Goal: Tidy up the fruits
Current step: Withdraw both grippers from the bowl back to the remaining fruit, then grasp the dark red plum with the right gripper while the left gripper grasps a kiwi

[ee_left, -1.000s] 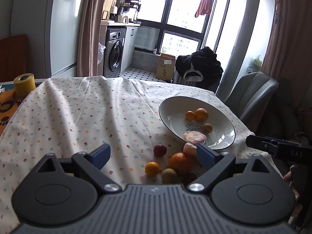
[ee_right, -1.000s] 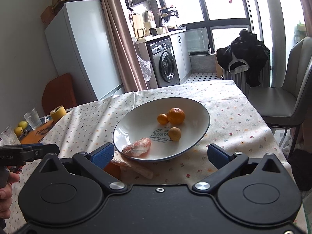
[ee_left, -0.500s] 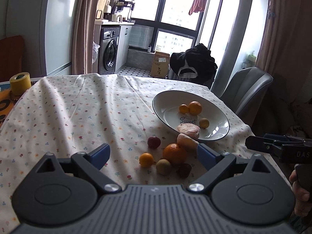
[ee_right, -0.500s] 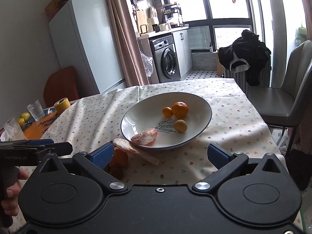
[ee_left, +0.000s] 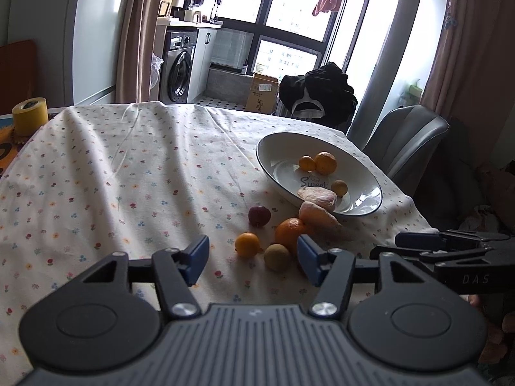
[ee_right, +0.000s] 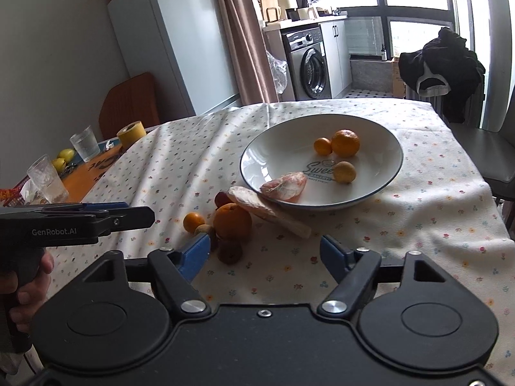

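A white bowl (ee_left: 276, 154) (ee_right: 257, 157) on the flowered cloth holds an orange (ee_right: 345, 142), two small yellow-orange fruits and a pink peeled segment (ee_right: 284, 186). Beside its near rim lie another peeled segment (ee_left: 317, 216), a large orange (ee_left: 289, 230) (ee_right: 232, 222), a small orange fruit (ee_left: 247, 243), a greenish fruit (ee_left: 276, 256) and a dark red fruit (ee_left: 259, 215). My left gripper (ee_left: 252, 259) is open and empty, just short of the loose fruits. My right gripper (ee_right: 264, 255) is open and empty, near the table's front edge.
A yellow tape roll (ee_left: 29, 115) stands at the far left. Two glasses (ee_right: 84, 143) and lemons (ee_right: 66, 154) sit on an orange mat. A grey chair (ee_left: 402, 141) stands past the table's right edge.
Both grippers have pulled back and risen slightly, so the loose fruits beside the bowl show fully. Both stay open; nothing was picked up.
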